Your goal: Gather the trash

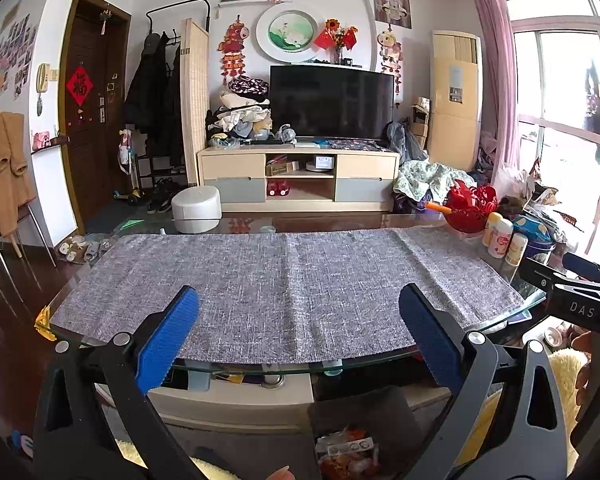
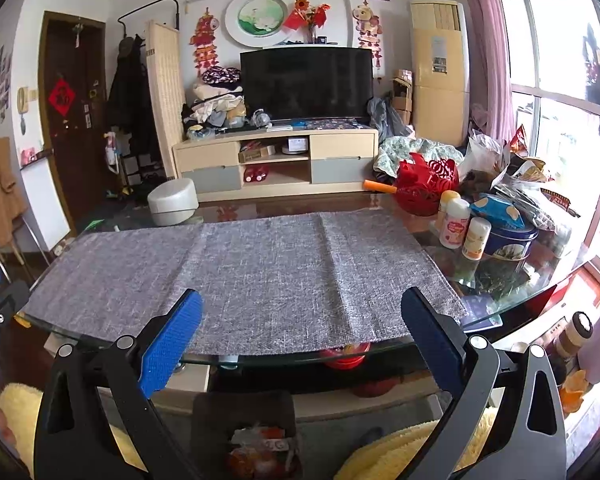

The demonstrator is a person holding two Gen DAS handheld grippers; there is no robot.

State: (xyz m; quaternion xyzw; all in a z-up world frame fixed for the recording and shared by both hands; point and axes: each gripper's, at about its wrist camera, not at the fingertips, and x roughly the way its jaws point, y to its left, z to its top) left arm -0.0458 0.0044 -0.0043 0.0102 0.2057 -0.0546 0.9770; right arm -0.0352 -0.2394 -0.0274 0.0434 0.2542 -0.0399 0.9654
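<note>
Left gripper (image 1: 299,304) and right gripper (image 2: 302,306): jaws apart, holding nothing, above the mat (image 1: 284,280) on the glass worktop (image 1: 260,366). Bin (image 1: 364,428) below holds wrappers (image 1: 346,454).

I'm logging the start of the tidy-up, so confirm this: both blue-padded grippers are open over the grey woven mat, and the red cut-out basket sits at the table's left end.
One detail is wrong. The red cut-out basket sits at the glass table's right end, beside the bottles, as the right wrist view shows. The left gripper and right gripper are indeed open over the grey woven mat.
</note>
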